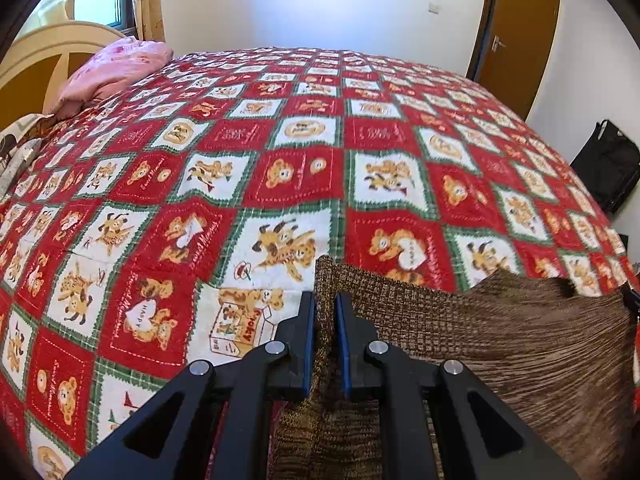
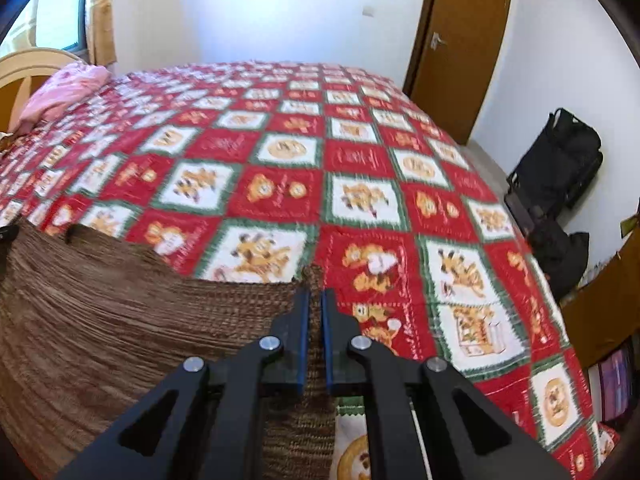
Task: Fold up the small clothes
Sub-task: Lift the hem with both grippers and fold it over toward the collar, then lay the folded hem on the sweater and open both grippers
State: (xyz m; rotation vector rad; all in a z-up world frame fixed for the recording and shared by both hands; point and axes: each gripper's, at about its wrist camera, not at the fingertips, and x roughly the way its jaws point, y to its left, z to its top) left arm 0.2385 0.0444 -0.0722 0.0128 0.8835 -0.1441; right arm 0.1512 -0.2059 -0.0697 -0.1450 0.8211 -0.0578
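A brown knitted garment (image 1: 500, 344) hangs stretched between my two grippers above the bed. My left gripper (image 1: 325, 300) is shut on its left corner, and the cloth runs off to the right in the left wrist view. My right gripper (image 2: 315, 298) is shut on the other corner of the garment (image 2: 100, 320), and the cloth runs off to the left in the right wrist view. The lower part of the garment hangs down behind the fingers and is hidden.
The bed has a red, white and green bear-pattern bedspread (image 1: 304, 168). A pink pillow (image 1: 116, 68) lies by the headboard (image 1: 36, 52) at the far left. A black bag (image 2: 560, 168) stands on the floor at the right, near a brown door (image 2: 460, 48).
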